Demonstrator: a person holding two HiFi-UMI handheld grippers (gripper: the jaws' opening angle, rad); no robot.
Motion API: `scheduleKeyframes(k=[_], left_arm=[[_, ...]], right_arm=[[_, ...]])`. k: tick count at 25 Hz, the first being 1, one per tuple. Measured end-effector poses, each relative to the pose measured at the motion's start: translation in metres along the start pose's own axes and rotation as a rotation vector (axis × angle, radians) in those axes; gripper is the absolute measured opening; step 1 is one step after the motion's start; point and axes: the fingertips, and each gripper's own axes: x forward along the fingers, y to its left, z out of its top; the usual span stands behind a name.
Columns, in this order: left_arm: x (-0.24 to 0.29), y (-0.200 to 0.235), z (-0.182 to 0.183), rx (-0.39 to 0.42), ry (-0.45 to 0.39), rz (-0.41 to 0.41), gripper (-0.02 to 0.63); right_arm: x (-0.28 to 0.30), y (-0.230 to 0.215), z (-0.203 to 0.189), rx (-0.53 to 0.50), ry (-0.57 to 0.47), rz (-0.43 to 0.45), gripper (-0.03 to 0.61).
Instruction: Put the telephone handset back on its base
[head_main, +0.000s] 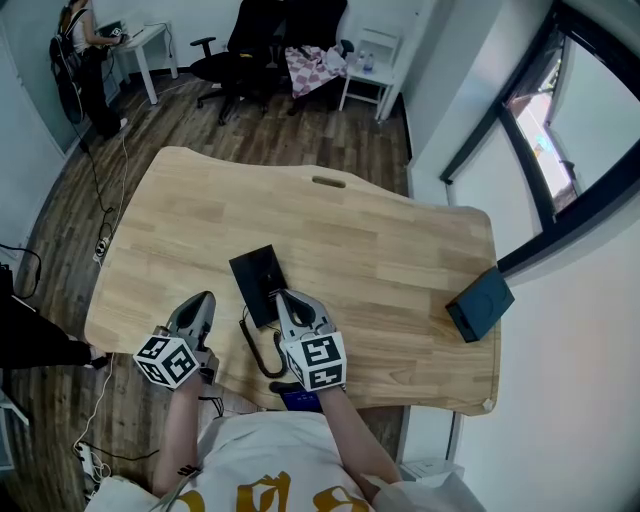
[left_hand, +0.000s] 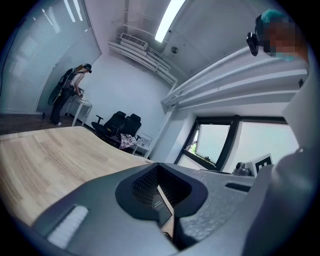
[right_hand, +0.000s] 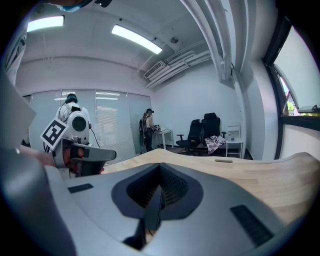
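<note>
On the tabletop before me, with both my left hand-held gripper (head_main: 205, 298) and right hand-held gripper (head_main: 286, 298) pressed together and empty, I am hovering beside the telephone base (head_main: 254, 280), judging I should spread one squarely across the handset, seemingly hidden under the right, before pinching.

On my wooden table (head_main: 380, 250) a dark box (head_main: 480, 304) lies near its right edge, and behind the table stand black office chairs (head_main: 262, 40) and a person (head_main: 85, 60) at a white desk (head_main: 148, 45).
</note>
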Motion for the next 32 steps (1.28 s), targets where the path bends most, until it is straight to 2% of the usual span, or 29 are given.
scheduleKeyframes(k=[2,6,11,16,22,32], left_arm=[[-0.006,0.001,0.005,0.022,-0.013,0.008,0.003],[-0.016,0.004,0.009,0.017,-0.038,0.017,0.003],[-0.02,-0.011,0.013,-0.023,-0.072,-0.02,0.003],[-0.023,-0.032,0.029,0.075,-0.155,-0.065,0.003],[-0.031,-0.024,0.03,0.167,-0.151,0.001,0.003],[-0.034,-0.019,0.028,0.187,-0.132,0.021,0.003]], right_arm=[[-0.002,0.003,0.003,-0.006,-0.005,0.003,0.006],[-0.008,0.01,0.003,-0.015,-0.008,0.008,0.006],[-0.011,0.016,0.007,-0.026,-0.014,0.01,0.006],[-0.012,0.017,0.012,-0.038,-0.032,0.0,0.006],[-0.013,0.024,0.011,-0.053,-0.021,-0.001,0.006],[-0.012,0.026,0.013,-0.051,-0.031,-0.006,0.006]])
